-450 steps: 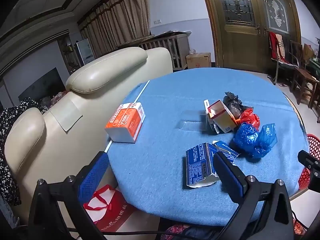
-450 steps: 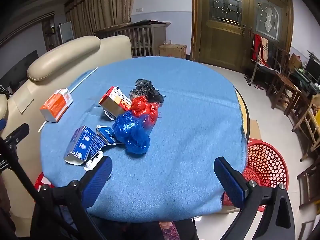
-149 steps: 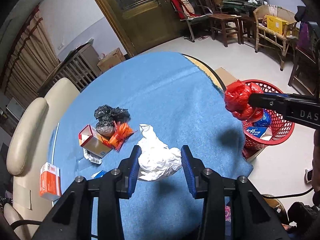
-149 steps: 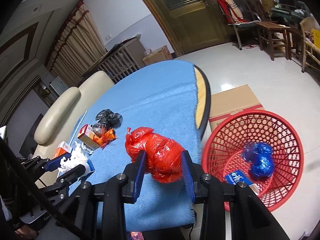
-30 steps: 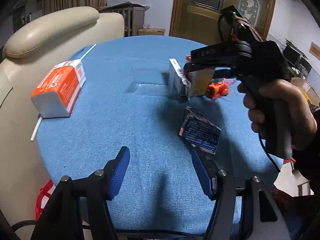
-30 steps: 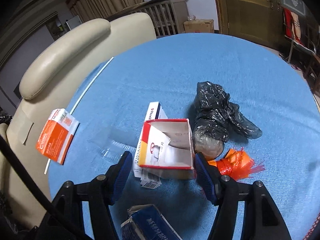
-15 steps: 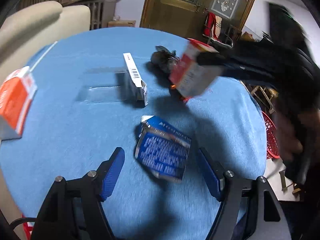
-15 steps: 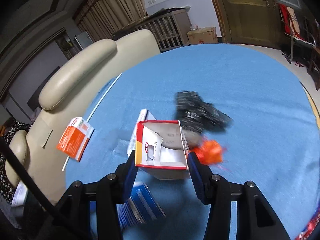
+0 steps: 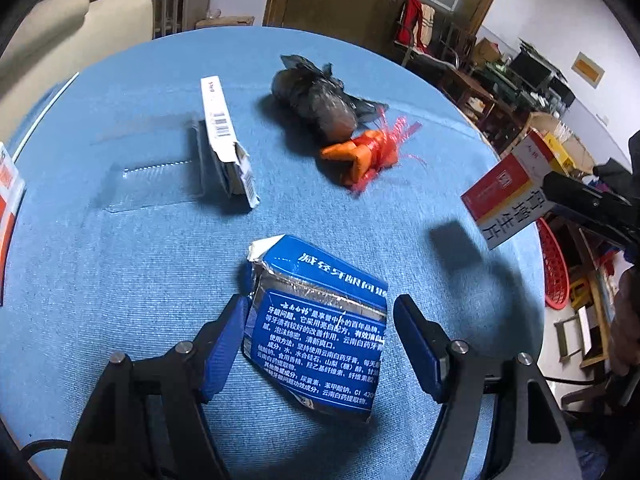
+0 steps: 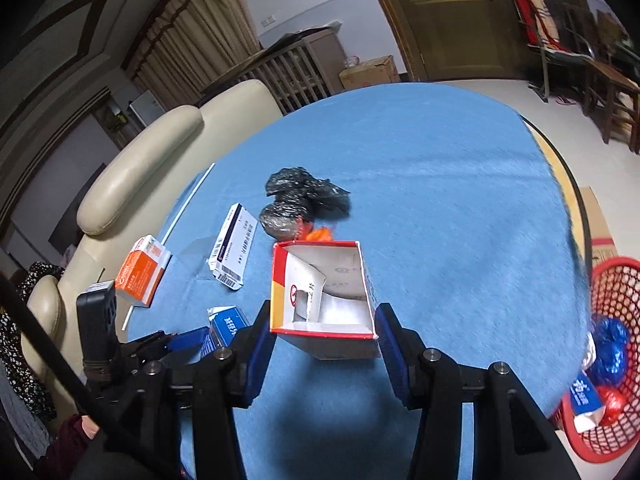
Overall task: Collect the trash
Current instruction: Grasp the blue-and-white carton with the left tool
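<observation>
My right gripper (image 10: 324, 338) is shut on an open red and white carton (image 10: 324, 300) and holds it above the blue table (image 10: 440, 208); the carton also shows at the right of the left wrist view (image 9: 508, 196). My left gripper (image 9: 318, 338) is open around a torn blue carton (image 9: 320, 328) lying on the table. A black bag (image 9: 316, 98), an orange net scrap (image 9: 368, 154) and a flat white box (image 9: 224, 140) lie further back. A red basket (image 10: 604, 356) with trash stands on the floor at the right.
An orange and white carton (image 10: 140, 276) and a white straw (image 10: 188, 200) lie near the table's left edge. A cream sofa (image 10: 152, 160) stands behind the table. A clear plastic tray (image 9: 152, 168) lies beside the white box. A cardboard box (image 10: 600, 224) sits on the floor.
My right gripper has lifted the red and white carton off the table and carried it right toward the basket. My left gripper has moved down around the blue carton.
</observation>
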Tool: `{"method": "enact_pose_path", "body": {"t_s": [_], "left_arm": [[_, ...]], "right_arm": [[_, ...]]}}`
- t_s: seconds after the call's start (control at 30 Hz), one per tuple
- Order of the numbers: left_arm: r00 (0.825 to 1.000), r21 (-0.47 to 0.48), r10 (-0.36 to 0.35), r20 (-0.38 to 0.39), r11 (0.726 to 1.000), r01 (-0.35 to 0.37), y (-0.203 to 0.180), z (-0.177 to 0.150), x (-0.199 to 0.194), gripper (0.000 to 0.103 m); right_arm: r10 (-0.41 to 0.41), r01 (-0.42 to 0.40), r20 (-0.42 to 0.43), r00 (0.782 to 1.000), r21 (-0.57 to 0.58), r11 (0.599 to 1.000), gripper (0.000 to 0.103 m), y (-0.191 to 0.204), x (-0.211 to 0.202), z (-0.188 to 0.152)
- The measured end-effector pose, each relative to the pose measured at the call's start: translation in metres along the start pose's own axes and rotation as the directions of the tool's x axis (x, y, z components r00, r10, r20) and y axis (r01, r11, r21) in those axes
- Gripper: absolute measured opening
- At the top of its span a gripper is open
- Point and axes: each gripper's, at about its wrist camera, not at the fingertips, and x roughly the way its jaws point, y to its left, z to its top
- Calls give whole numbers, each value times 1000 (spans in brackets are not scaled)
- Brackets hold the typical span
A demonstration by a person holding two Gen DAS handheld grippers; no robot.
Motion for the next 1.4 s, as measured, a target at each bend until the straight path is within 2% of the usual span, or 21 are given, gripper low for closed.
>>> {"method": "enact_pose_path", "body": {"t_s": [0.13,0.2,0.47,0.73,0.93,1.1,1.4], "left_arm": [[1000,-18,7,-2,1000,-7,-6,-1,1,75],[1000,-23,27,3,999,-27,-9,-3,0,72],[996,-39,84,22,996,-83,-23,-9,-2,72],[985,-51,148,83,988,-144,-37,-2,-31,72],[958,8,251,135,967,-254,-72,12,-57,72],[932,68,322,168,939,-337,-104,15,-73,72],[897,142,375,236,900,-413,-142,15,-91,72]], "right_arm": [[6,-6,10,1000,10,1000,52,-8,-8,-5],[7,-7,17,1000,12,1000,52,-9,-12,-7],[0,0,61,998,9,1000,52,-15,-33,-13],[4,-6,82,997,28,1000,52,-28,-46,-21],[8,-13,104,995,44,999,52,-35,-58,-24],[14,-21,120,993,54,998,52,-42,-70,-28],[25,-36,140,990,75,997,52,-55,-86,-39]]}}
